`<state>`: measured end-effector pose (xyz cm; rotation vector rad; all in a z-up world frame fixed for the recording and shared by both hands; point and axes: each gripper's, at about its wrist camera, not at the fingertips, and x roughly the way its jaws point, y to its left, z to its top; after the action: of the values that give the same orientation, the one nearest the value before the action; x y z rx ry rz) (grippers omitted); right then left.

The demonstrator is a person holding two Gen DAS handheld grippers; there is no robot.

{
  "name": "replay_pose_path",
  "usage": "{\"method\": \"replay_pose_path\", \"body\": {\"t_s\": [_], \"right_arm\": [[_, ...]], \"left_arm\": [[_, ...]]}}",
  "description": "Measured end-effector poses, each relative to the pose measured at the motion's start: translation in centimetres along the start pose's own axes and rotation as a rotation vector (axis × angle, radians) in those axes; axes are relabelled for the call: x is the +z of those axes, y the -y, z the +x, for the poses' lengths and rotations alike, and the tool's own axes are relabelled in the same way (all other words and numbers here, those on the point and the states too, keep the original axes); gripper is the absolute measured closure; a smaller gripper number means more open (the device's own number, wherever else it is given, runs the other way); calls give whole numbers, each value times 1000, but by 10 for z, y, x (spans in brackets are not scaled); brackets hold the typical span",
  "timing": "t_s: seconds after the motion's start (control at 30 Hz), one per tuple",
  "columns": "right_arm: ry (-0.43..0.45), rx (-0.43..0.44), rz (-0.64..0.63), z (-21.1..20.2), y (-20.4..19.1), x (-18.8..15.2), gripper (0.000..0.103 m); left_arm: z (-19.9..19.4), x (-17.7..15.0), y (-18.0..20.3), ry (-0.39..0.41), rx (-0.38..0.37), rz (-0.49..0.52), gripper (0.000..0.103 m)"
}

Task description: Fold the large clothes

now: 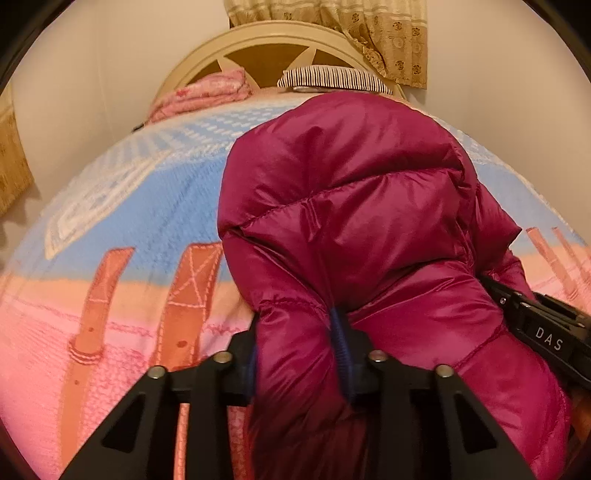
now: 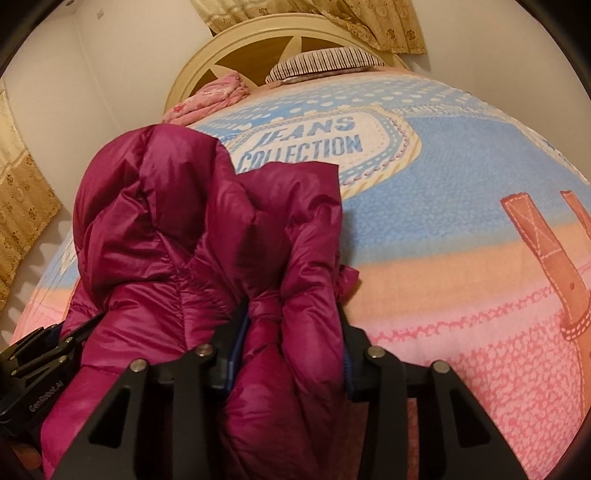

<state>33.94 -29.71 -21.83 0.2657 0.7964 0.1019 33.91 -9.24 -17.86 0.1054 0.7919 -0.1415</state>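
Note:
A magenta puffer jacket (image 1: pixel 351 206) lies bunched on the bed, stretching away from me toward the headboard. My left gripper (image 1: pixel 297 354) is shut on a thick fold of its near edge; the blue pads (image 1: pixel 341 350) press into the fabric. My right gripper (image 2: pixel 291 350) is shut on another fold of the same jacket (image 2: pixel 177 236), close beside the left one. The right gripper's body shows at the right of the left wrist view (image 1: pixel 543 332), and the left gripper's body at the lower left of the right wrist view (image 2: pixel 40 365). Both fingertips are buried in fabric.
The bed is covered by a blue, peach and pink blanket (image 2: pixel 461 206) printed "JEANS COLLECTION". A striped pillow (image 1: pixel 332 79) and a pink folded cloth (image 1: pixel 207 94) lie by the cream headboard (image 1: pixel 266 40). Beige curtains (image 1: pixel 388 33) hang behind and at the left.

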Motion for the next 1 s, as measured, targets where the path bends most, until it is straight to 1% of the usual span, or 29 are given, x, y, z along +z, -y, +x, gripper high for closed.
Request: {"method": "replay_pose_path", "body": {"t_s": [0.03,0.1,0.2,0.43,0.7,0.83,1.0], "right_arm": [[3,3,-6,-1,-1,-1,67],[11,8,-12,-3,-2,-2,72],[23,18,-10,-6,-2,-3,75],[38,33,-12,-11,-3,-4,78],[48,62,-6,-23,-4,-4,81],[53,68,-20,-30,-8,-5,81],[56,99,-17,-41,-13,-9,81]], "left_arm": [[-2,0,1,6,10,7,75],[-6,-1,5,18,39,23,77],[-11,-2,9,35,69,48,80],[-20,0,10,56,89,72,85],[-35,2,12,78,106,85,87],[-48,1,9,92,108,88,87],[-70,-5,4,114,110,93,88]]}}
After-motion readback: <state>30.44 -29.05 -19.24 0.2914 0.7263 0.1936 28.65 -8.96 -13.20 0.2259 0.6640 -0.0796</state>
